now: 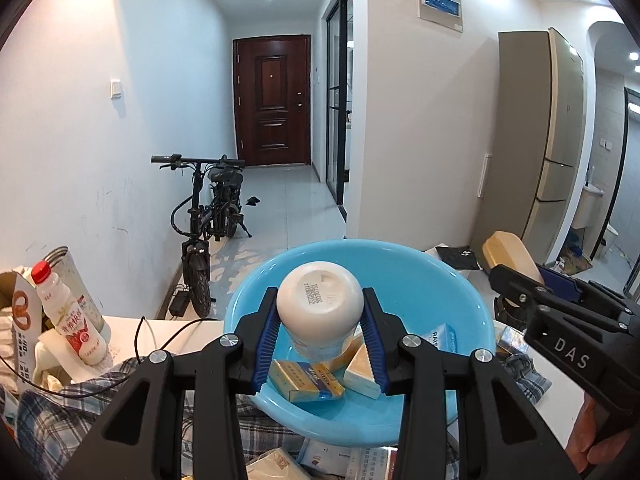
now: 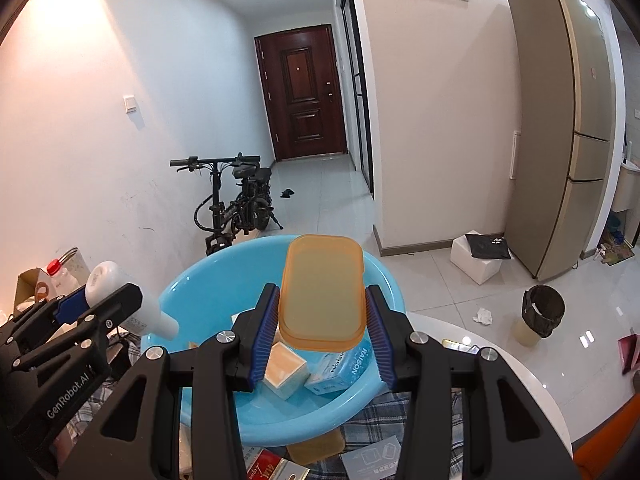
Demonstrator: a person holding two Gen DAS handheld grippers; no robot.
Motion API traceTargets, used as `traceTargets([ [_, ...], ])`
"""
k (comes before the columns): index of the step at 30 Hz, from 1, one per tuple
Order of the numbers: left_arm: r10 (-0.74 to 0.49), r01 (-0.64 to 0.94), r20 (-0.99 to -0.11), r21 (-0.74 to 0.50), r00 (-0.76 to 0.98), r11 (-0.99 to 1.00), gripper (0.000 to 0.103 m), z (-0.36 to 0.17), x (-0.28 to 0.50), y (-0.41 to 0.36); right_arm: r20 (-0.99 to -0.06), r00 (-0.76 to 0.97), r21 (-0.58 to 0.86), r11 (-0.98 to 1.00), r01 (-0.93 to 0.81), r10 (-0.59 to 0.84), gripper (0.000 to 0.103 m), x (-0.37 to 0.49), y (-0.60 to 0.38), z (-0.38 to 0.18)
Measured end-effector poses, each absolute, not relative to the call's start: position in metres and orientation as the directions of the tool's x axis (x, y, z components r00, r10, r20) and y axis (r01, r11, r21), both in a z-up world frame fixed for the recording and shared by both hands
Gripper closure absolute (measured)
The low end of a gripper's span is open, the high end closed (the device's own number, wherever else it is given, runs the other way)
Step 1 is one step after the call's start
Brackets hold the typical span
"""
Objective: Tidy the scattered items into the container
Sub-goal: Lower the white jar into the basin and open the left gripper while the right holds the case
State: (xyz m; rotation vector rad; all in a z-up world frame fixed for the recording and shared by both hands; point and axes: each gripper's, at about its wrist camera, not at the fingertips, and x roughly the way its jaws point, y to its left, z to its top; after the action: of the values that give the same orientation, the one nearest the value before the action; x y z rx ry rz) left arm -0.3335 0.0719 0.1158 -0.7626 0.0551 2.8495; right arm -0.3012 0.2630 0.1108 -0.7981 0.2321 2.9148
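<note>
Fingers [image 1: 272, 332] clamping white bottle [image 1: 320, 300] lengthwise, base toward camera, above blue basin [image 1: 460, 300]

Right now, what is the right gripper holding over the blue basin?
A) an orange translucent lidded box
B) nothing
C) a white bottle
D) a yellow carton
A: in the right wrist view the right gripper is clamped on the orange box above the blue basin; the left gripper holds the white bottle.

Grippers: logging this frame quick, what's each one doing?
Left gripper: closed on the white bottle.
Right gripper: closed on the orange lid.
</note>
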Motion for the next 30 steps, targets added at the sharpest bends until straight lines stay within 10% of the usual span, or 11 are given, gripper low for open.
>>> traceTargets([
  [30,0.171,-0.186,-0.531,-0.025,-0.83,-0.982,0.061,0.108,-0.346,0.063,-0.527,-0.85,0.149,-0.984,-0.1,0.007,0.061,-0.301,0.258,0.109],
])
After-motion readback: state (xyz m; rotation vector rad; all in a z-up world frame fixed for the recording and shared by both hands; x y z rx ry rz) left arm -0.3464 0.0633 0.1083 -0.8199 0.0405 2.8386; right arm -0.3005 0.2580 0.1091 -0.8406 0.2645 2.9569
